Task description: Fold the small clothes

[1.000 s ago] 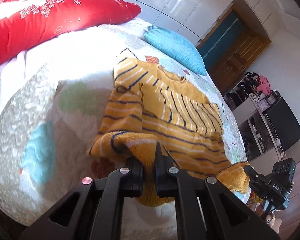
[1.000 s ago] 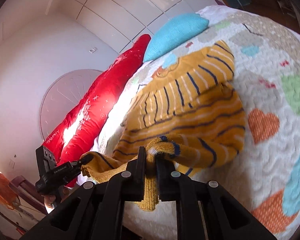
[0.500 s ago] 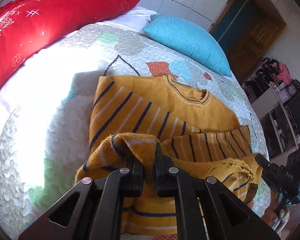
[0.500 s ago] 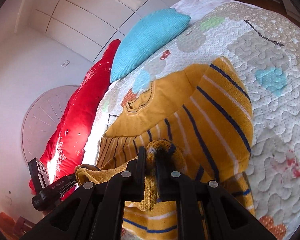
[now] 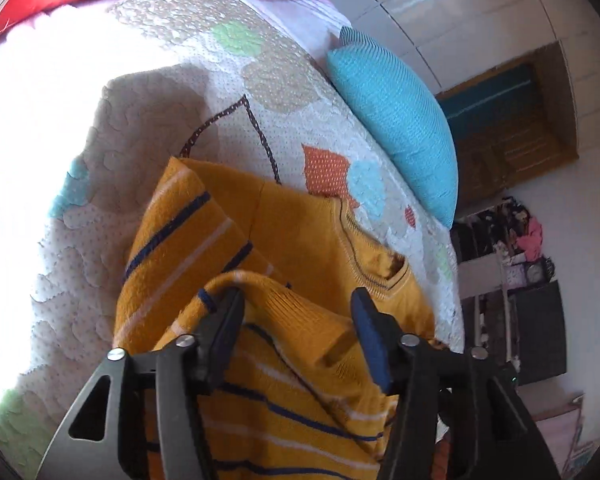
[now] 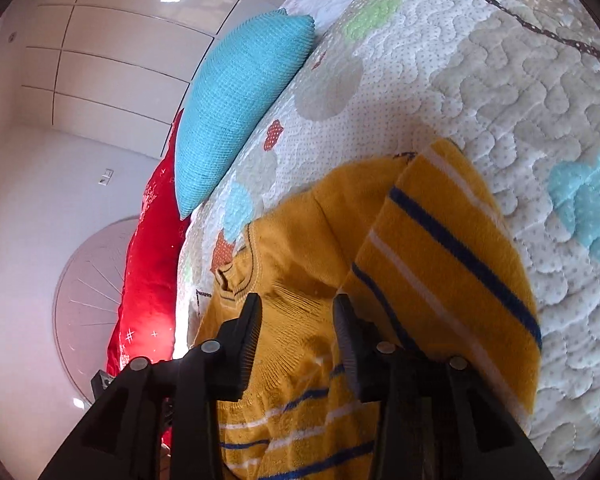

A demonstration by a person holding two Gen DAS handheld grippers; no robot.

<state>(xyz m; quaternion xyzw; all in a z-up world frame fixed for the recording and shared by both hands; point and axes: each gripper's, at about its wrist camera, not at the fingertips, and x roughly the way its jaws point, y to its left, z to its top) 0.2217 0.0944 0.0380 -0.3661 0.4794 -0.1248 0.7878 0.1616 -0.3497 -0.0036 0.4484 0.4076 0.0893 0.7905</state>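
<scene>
Mustard-yellow sweater (image 5: 300, 240), navy and white stripes, lying on quilt, hem folded up toward collar.

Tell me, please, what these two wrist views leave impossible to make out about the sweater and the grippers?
- Sweater hem: both views, cut off by the bottom edge and hidden behind gripper frames.
- Right gripper: absent from the left view, behind the left gripper.
- Shelf items: left view, too small to identify.
- Red pillow: cropped in both views.
</scene>
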